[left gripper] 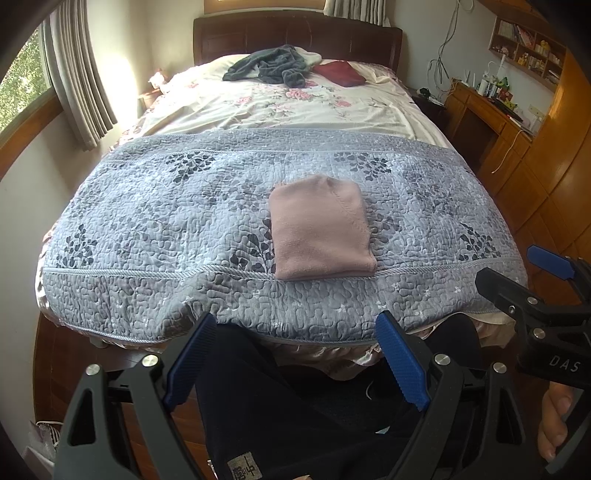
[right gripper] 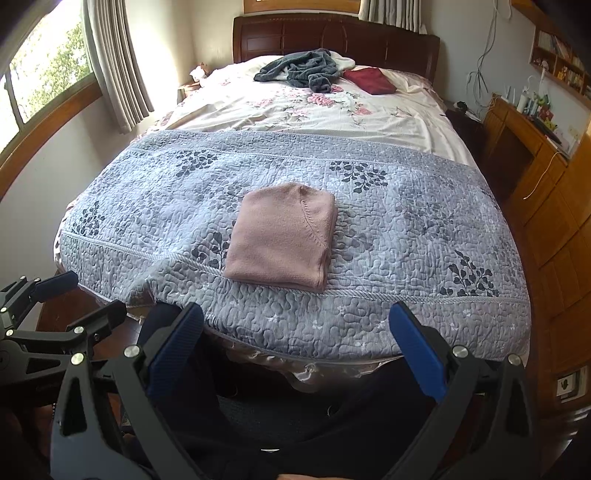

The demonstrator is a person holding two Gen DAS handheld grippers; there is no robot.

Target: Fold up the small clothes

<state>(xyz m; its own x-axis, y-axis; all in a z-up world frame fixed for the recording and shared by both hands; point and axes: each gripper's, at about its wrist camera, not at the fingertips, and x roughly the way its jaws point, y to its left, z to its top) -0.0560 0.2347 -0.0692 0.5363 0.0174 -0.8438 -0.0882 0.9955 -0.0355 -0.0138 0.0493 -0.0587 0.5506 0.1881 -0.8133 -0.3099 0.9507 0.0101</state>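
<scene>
A pink knitted garment [left gripper: 319, 230] [right gripper: 282, 238] lies folded into a neat rectangle on the grey-blue quilt [left gripper: 155, 206] [right gripper: 406, 229], close to the foot edge of the bed. My left gripper [left gripper: 295, 325] stands open below the bed's foot edge, nothing between its blue pads [left gripper: 400, 360]. My right gripper [right gripper: 295, 314] is open too, held back from the bed over dark trousers. Each gripper shows at the side of the other's view: the right gripper [left gripper: 517, 271] and the left gripper [right gripper: 88, 295]. Neither touches the garment.
A dark grey garment [left gripper: 271, 68] [right gripper: 301, 70] and a dark red one [left gripper: 340, 72] [right gripper: 369, 80] lie near the wooden headboard [left gripper: 295, 33] on a floral sheet. Wooden desk and cabinets [left gripper: 517, 155] line the right wall; a curtained window [left gripper: 26, 74] is left.
</scene>
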